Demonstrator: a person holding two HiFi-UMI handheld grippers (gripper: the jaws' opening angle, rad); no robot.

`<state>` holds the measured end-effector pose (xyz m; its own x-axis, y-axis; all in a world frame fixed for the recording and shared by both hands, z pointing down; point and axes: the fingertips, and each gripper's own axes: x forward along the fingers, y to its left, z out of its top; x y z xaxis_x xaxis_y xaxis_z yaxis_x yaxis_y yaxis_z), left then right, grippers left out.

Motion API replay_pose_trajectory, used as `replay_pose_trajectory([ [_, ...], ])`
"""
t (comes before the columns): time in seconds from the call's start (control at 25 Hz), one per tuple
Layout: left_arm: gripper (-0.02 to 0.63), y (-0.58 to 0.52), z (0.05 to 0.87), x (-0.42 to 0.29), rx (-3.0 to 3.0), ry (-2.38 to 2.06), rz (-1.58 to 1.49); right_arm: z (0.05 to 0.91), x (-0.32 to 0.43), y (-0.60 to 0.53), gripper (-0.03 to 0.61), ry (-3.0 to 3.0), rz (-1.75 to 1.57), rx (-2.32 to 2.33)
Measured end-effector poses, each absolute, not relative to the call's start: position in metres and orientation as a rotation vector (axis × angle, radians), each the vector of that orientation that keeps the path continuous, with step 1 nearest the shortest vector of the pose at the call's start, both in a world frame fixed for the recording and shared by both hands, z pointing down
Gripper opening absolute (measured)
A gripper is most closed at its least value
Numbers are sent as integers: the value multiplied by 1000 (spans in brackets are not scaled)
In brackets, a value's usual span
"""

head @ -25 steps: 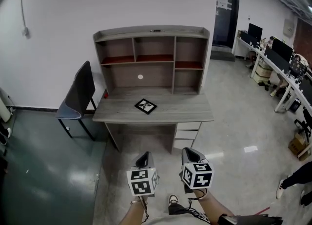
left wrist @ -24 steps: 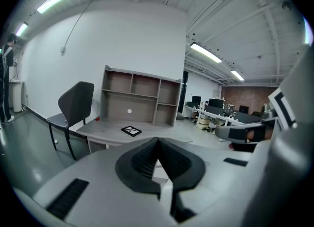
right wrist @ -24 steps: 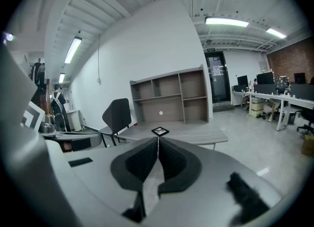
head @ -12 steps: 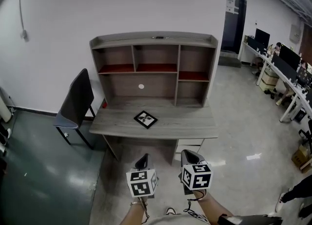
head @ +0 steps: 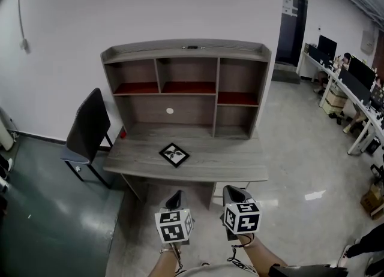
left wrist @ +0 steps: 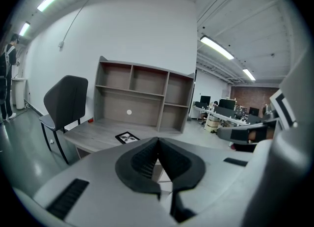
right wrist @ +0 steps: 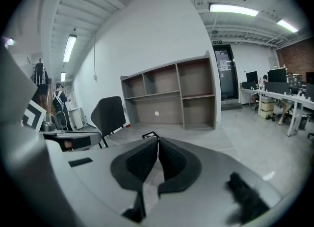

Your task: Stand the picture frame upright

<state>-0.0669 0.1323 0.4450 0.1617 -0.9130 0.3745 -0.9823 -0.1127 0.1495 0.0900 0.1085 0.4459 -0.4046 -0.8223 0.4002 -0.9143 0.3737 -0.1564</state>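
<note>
Picture frame lies flat, untouched, near the front edge of the worktop. Left tool and right tool hang closed, empty, well short.

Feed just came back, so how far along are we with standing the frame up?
Done: nothing; the picture frame lies flat on the desk. In hand: nothing; the left gripper and right gripper hang short of the desk, jaws shut and empty. Left: reach in, grip the frame, stand it upright.

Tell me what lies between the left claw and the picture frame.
Only bare desk top and a strip of floor separate the left claw from the flat picture frame, as the head view shows.
</note>
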Motion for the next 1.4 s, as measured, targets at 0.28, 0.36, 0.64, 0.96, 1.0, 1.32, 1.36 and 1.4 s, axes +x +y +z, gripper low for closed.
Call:
replay_pose_trajectory([
  [0.28,12,115,454,-71,2033,-1845,294,457,93,83,32,-2396,560,1496],
  [0.36,12,114,457,-75,2007,-1857,302,461,92,80,32,-2396,571,1481],
  [0.64,12,105,467,-87,1950,-1876,314,477,87,70,32,-2384,606,1429],
  [0.96,12,64,469,-95,1965,-1884,300,485,77,33,32,-2379,592,1413],
  [1.0,12,57,469,-97,1964,-1887,295,484,74,26,32,-2381,585,1410],
  [1.32,12,-4,465,-116,1968,-1893,283,477,55,-38,32,-2384,562,1409],
  [1.36,12,-12,463,-118,1970,-1895,282,476,52,-46,32,-2384,561,1411],
  [1.4,12,-21,461,-121,1973,-1897,281,475,50,-54,32,-2383,562,1413],
])
